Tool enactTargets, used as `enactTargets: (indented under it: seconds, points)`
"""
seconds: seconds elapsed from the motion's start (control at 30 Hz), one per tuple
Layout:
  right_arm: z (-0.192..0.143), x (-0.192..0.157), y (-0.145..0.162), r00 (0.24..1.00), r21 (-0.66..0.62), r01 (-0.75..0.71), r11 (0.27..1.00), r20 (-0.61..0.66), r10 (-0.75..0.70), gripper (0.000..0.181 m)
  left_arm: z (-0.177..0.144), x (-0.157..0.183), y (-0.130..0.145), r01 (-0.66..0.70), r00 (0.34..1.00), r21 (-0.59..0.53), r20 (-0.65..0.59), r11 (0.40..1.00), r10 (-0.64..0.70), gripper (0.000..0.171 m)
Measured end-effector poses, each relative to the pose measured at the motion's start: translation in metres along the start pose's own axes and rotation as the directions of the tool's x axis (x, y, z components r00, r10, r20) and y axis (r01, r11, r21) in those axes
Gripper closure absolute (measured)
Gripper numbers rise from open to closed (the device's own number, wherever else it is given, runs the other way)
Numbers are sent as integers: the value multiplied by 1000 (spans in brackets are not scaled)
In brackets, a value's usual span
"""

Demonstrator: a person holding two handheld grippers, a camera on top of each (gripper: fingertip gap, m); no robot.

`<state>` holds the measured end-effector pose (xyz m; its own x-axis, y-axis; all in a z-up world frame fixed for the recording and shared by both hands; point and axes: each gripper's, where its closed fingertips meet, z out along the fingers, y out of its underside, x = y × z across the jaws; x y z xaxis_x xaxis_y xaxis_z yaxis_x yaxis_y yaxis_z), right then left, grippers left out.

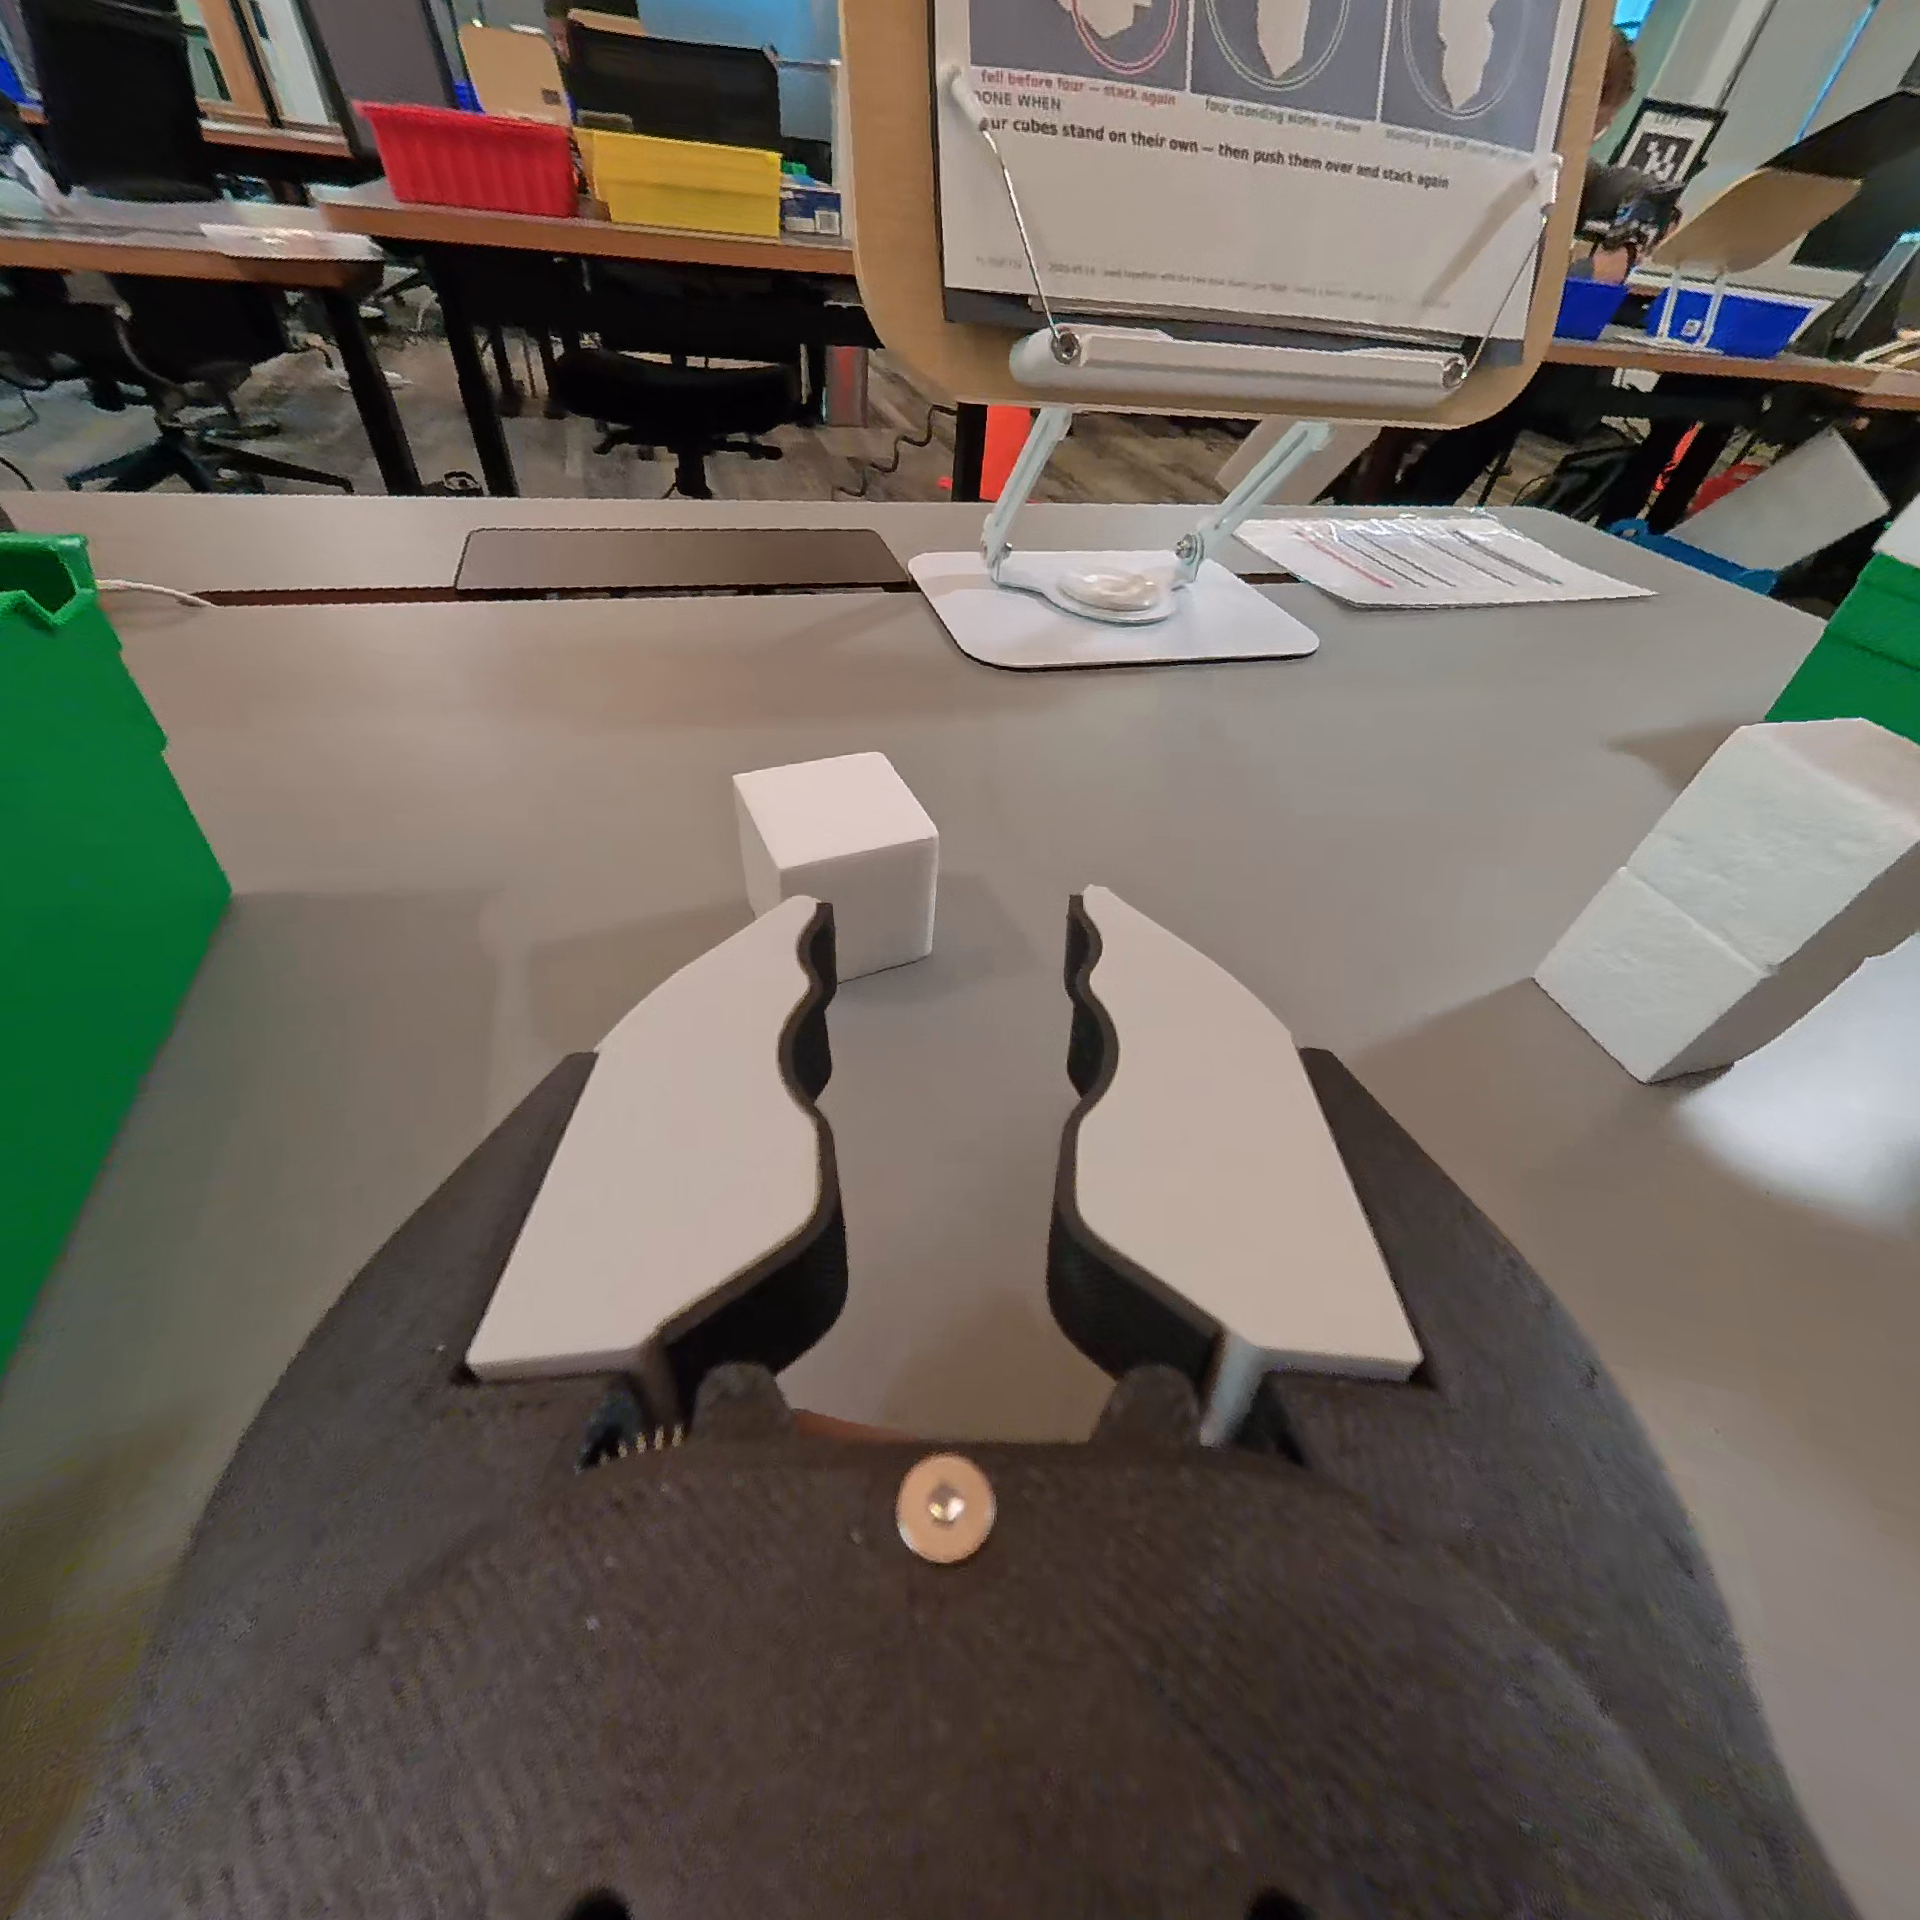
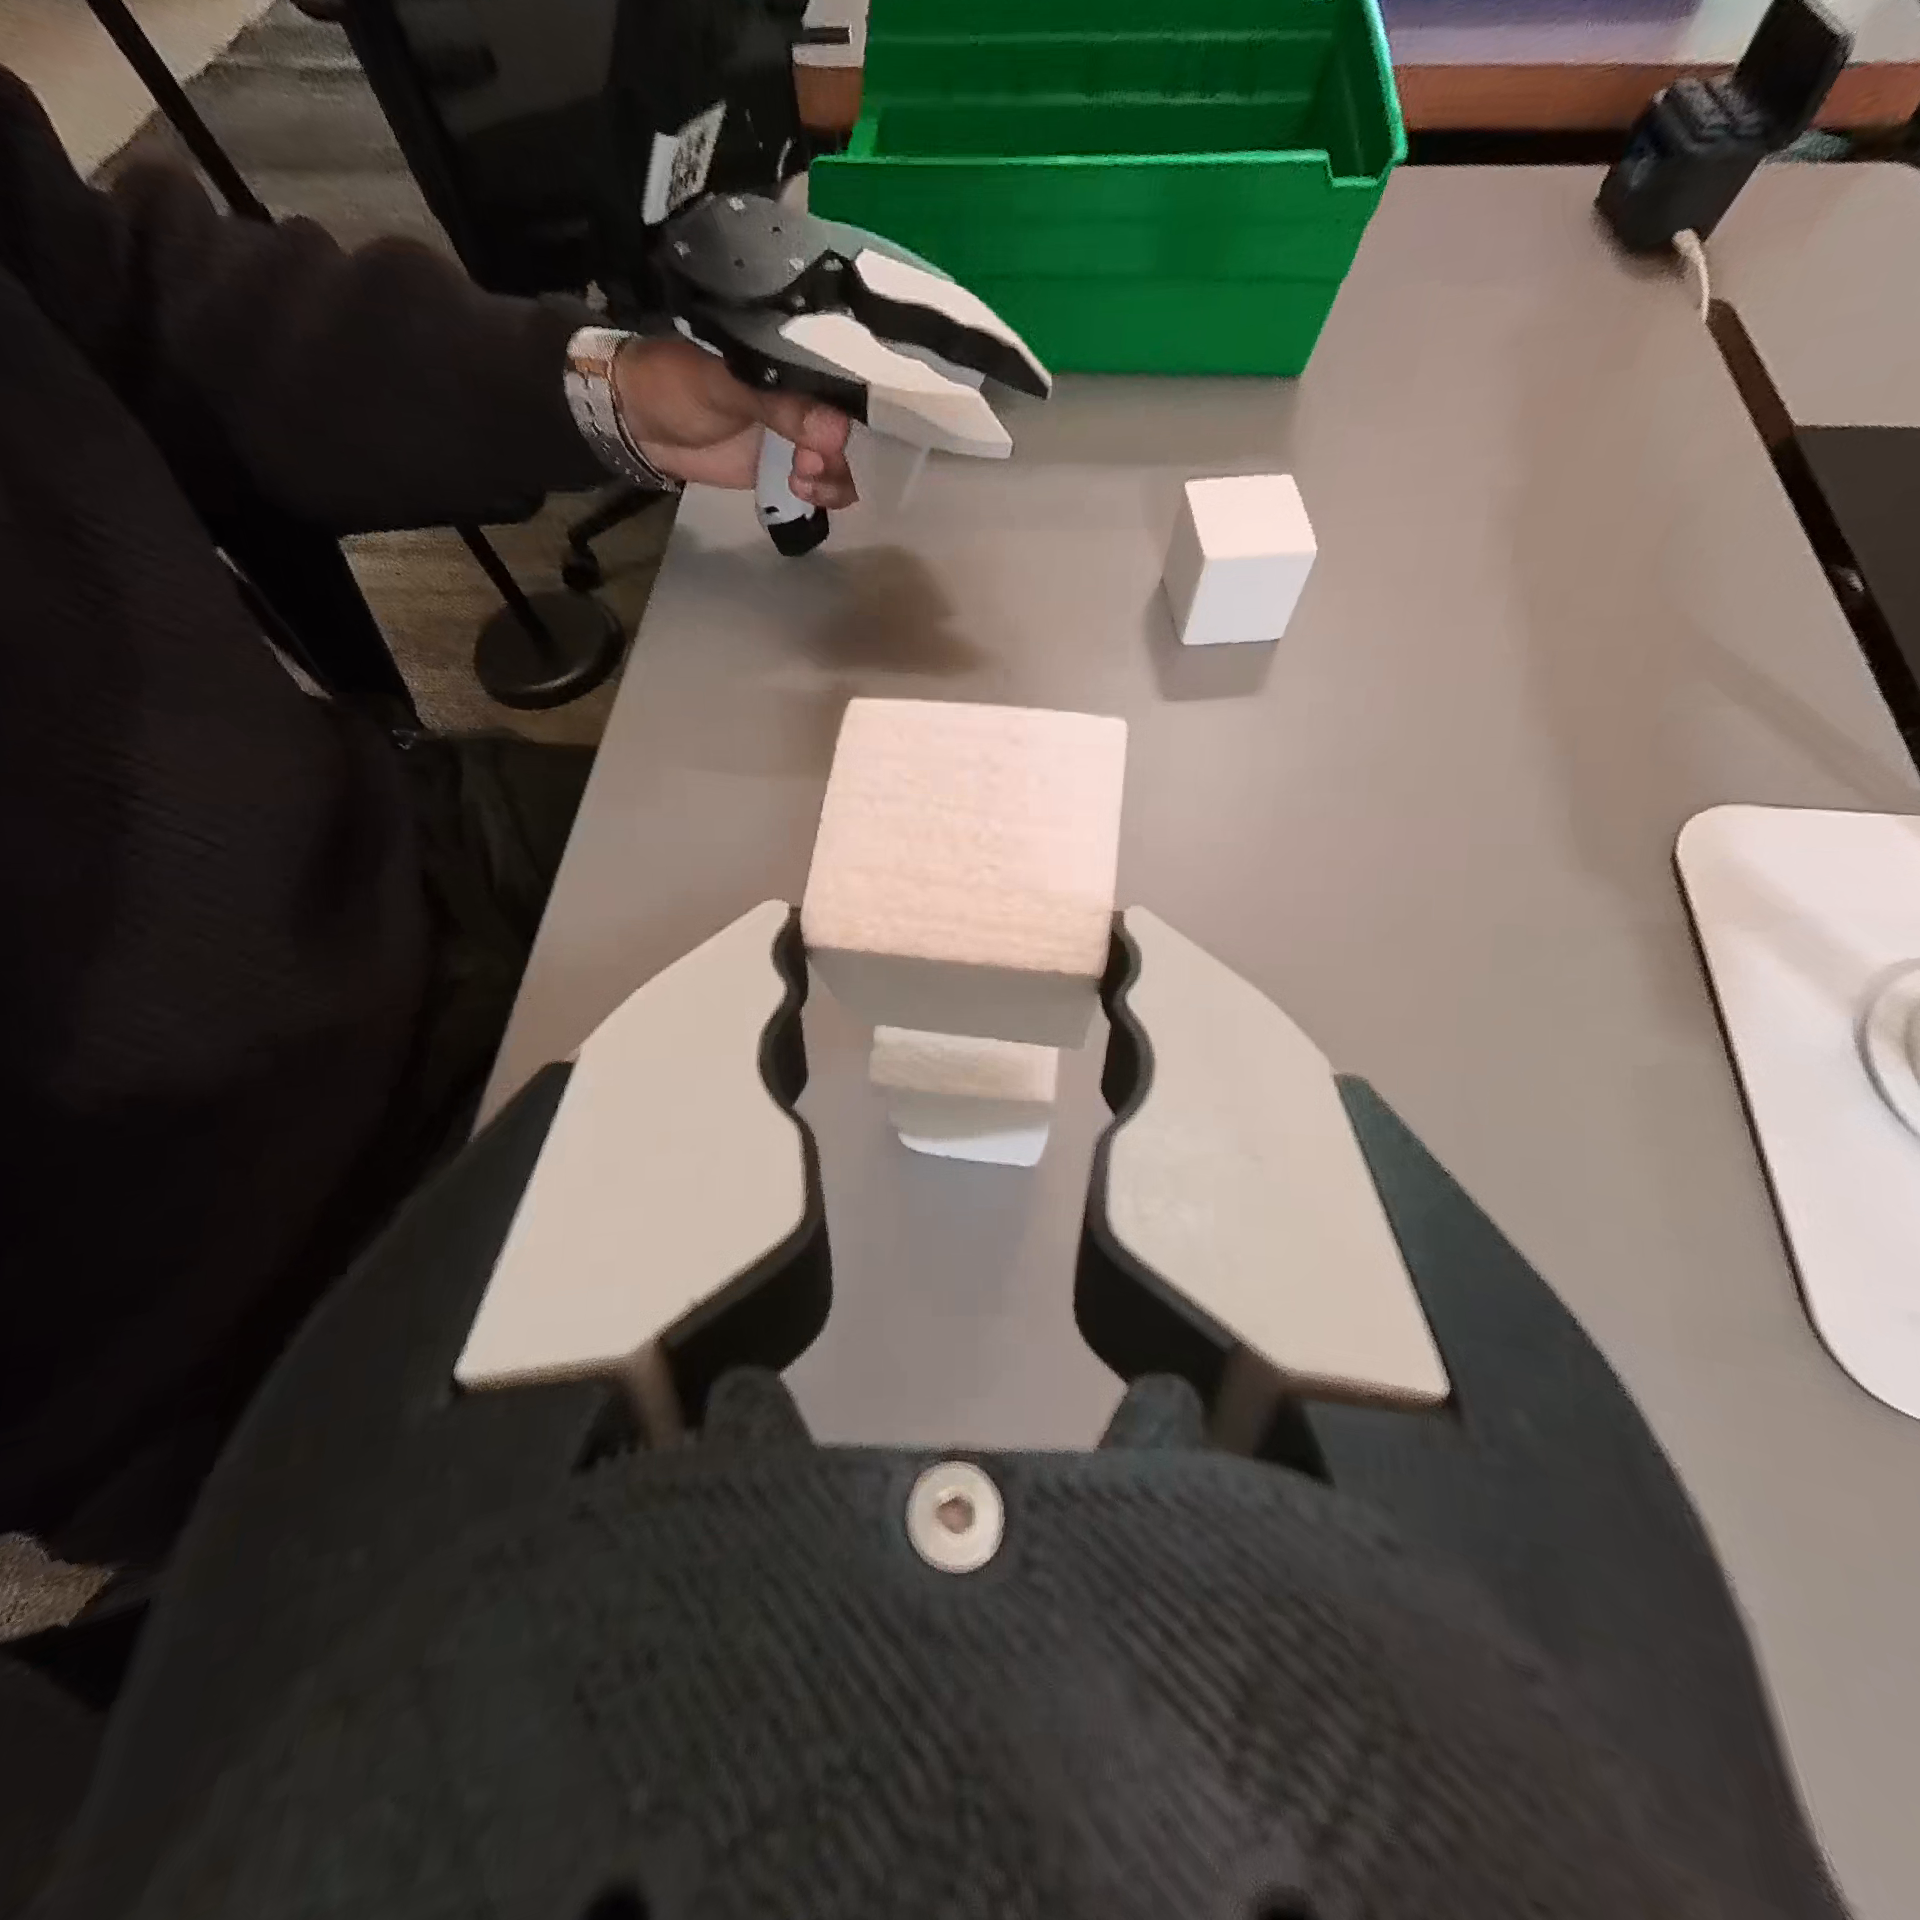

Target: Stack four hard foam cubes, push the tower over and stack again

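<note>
My right gripper is shut on a white foam cube, with its fingertips against the cube's two sides. It holds the cube on top of, or just above, two stacked cubes; I cannot tell whether they touch. This tower shows at the right edge of the left wrist view. A single white cube stands on the grey table, just ahead and slightly left of my open, empty left gripper. The right wrist view shows that cube beyond the tower, and the left gripper in a hand.
A green bin stands at the table's left and also shows in the right wrist view. A document stand's white base and a sheet lie at the back. More green is at the right edge. The person's sleeve reaches over the table edge. The gap from one gripper's tips to the other's is roughly 30 cm.
</note>
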<state>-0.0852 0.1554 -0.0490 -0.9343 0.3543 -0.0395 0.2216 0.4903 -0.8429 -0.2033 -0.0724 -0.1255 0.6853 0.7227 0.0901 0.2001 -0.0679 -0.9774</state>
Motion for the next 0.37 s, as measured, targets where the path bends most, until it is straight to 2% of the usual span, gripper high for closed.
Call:
enactTargets:
  seconds: [0.23, 0.37]
  points:
    - [13, 4, 13, 997, -37, 38, 999, 65, -35, 125, 1, 0, 3, 5, 1000, -17, -6, 1000, -5, 129]
    - [13, 4, 20, 997, -64, 71, 995, 45, -68, 125, 2, 4, 6, 9, 1000, -34, -27, 999, -10, 129]
